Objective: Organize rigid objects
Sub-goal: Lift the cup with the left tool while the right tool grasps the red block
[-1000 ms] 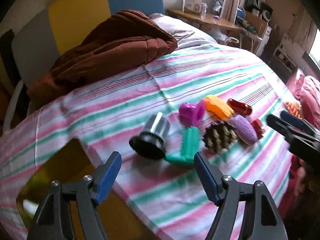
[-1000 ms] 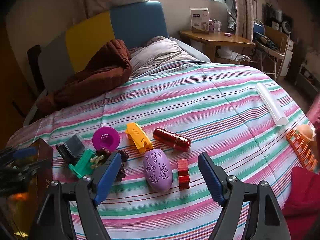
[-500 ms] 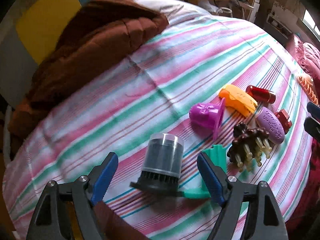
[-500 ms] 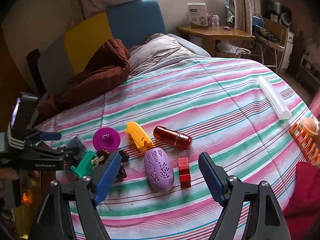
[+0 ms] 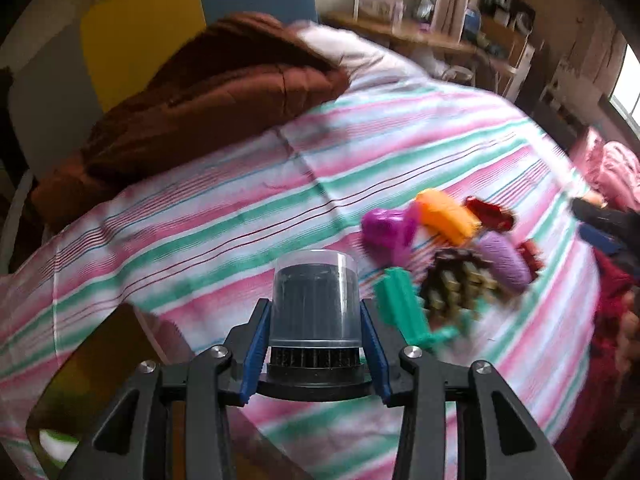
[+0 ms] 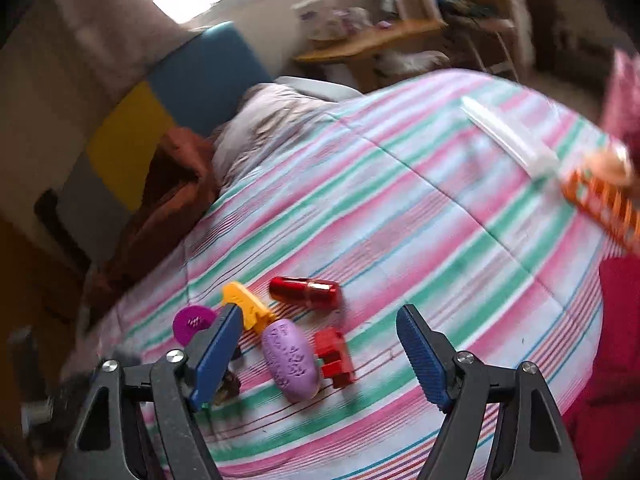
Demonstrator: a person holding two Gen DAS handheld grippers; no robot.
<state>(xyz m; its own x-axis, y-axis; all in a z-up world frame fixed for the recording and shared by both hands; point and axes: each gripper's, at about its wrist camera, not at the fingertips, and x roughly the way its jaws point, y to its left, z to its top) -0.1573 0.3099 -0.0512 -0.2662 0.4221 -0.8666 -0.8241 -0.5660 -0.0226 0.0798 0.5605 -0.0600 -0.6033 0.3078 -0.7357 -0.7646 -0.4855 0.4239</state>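
A black ribbed canister under a clear cap stands between the blue pads of my left gripper. Its jaws are closing and the pads touch the canister's sides. To its right on the striped bedspread lie a green toothed piece, a brown spiky piece, a purple funnel and an orange piece. My right gripper hovers open over a purple oval and a red block, with nothing between its fingers. A dark red capsule lies just beyond.
A brown cardboard box sits at the bed's near left edge. A brown blanket is heaped at the headboard. At the far right lie a white tube and an orange rack. A wooden desk stands behind the bed.
My left gripper dropped over the canister and its jaws narrowed onto its sides. The right gripper rolled and shifted sideways, staying open above the purple oval and red block.
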